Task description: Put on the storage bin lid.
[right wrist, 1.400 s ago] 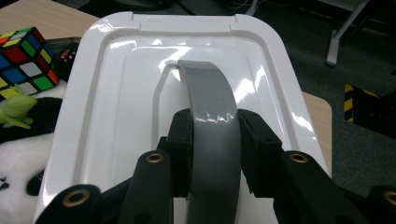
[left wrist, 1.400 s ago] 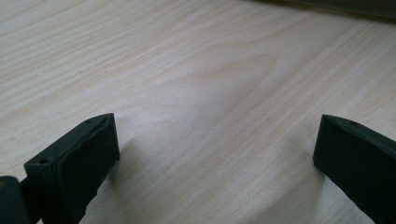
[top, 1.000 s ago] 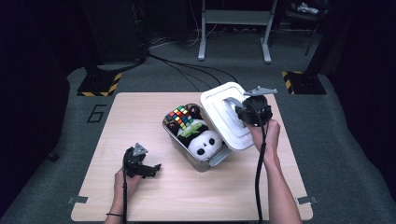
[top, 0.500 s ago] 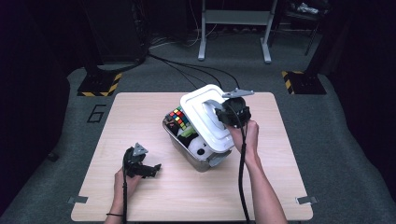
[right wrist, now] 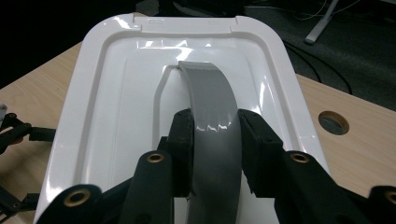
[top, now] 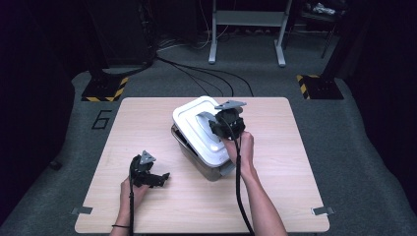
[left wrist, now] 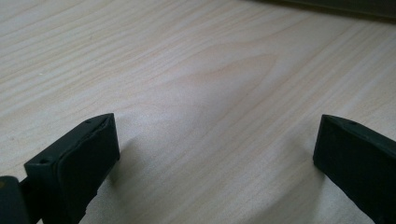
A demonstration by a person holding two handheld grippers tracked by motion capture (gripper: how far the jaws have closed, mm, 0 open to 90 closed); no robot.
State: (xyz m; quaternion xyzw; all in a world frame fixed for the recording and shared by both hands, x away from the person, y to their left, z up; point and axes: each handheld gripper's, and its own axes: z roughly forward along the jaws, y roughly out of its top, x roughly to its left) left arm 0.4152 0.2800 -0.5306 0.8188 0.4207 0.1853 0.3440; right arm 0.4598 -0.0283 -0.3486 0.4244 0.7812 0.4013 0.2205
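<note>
The white lid [right wrist: 187, 79] sits over the grey box [top: 206, 164] in the middle of the bench [top: 123, 128], a little askew, with the box's near corner showing below it. My right tool [right wrist: 215, 135] is clamped on the lid's grey handle [right wrist: 208, 98], one pad pressing each side of the strap. My left tool [left wrist: 215, 154] rests low on the bare bench near the front edge, well apart from the box, its jaws wide apart with nothing between them.

white glossy lid [top: 199, 129] with grey arched handle [right wrist: 212, 116]: you see it lying atop the clear box [top: 204, 164], mid-table.
</note>
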